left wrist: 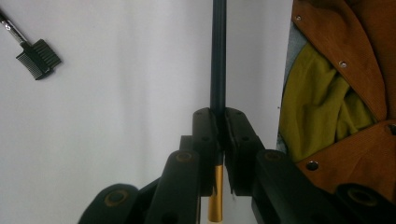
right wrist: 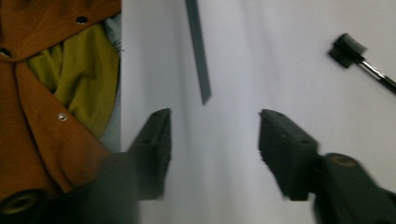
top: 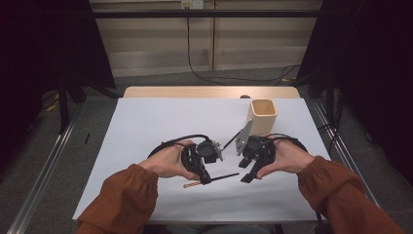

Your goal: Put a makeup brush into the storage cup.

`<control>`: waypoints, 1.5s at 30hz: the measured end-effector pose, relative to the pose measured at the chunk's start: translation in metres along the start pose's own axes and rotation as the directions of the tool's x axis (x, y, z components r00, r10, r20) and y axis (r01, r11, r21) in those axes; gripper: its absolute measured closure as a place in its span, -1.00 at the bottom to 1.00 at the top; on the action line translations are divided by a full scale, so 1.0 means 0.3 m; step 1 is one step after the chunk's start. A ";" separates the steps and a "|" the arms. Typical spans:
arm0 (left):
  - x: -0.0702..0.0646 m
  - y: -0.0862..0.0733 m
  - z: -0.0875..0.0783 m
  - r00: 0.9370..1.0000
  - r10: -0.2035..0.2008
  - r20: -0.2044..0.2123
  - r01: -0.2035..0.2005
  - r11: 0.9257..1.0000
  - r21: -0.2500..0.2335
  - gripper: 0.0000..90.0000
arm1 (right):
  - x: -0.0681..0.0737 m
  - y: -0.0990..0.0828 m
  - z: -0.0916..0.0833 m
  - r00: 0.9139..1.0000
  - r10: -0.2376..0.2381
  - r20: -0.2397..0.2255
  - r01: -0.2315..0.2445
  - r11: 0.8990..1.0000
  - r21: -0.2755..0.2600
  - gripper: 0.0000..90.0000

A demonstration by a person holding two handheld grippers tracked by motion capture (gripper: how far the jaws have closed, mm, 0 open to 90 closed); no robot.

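Note:
A slim brush [top: 221,176] with a dark handle and a gold band lies just above the white table sheet [top: 146,126]. My left gripper [top: 204,179] is shut on it near the gold band. In the left gripper view the jaws of my left gripper [left wrist: 219,116] pinch the brush [left wrist: 218,56], and its handle runs straight ahead. My right gripper [top: 246,178] faces the handle's free end, open with nothing between its jaws. In the right gripper view the brush [right wrist: 198,51] ends just beyond my right gripper [right wrist: 215,123].
A beige square cup [top: 263,115] stands at the back right of the sheet. A small black comb brush [left wrist: 37,58] with a metal stem lies on the sheet, and the comb brush [right wrist: 348,49] sits off to the side. The person's orange sleeves [top: 122,195] come in from the front edge.

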State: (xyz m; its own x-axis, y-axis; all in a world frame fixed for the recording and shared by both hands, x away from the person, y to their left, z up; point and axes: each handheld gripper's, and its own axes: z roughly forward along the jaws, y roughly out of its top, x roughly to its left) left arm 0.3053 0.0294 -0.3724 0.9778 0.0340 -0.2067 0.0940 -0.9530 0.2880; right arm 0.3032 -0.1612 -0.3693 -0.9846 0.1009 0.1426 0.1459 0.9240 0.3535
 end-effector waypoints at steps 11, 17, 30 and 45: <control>0.002 0.002 0.000 1.000 -0.010 0.005 0.010 1.000 -0.021 0.87 | -0.006 0.023 0.020 0.999 -0.029 -0.031 0.028 0.999 -0.034 0.37; 0.001 0.007 0.005 1.000 0.005 0.012 -0.005 1.000 -0.002 0.87 | -0.007 0.034 0.038 0.998 -0.039 -0.044 0.038 0.998 -0.042 0.54; -0.002 0.005 0.001 1.000 0.019 0.023 -0.018 1.000 -0.021 0.87 | 0.002 0.043 0.062 0.994 -0.077 -0.080 0.073 0.996 -0.054 0.85; 0.001 -0.009 0.018 0.999 -0.009 0.034 0.011 0.997 -0.072 0.85 | -0.007 0.028 0.065 0.993 -0.069 -0.100 0.061 0.995 -0.078 0.91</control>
State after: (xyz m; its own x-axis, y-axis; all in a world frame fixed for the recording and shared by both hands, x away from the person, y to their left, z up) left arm 0.3042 0.0304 -0.3783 0.9699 0.0322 -0.2413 0.1184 -0.9285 0.3520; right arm 0.3047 -0.1464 -0.3846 -0.9778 -0.0007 0.2097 0.0921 0.8969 0.4325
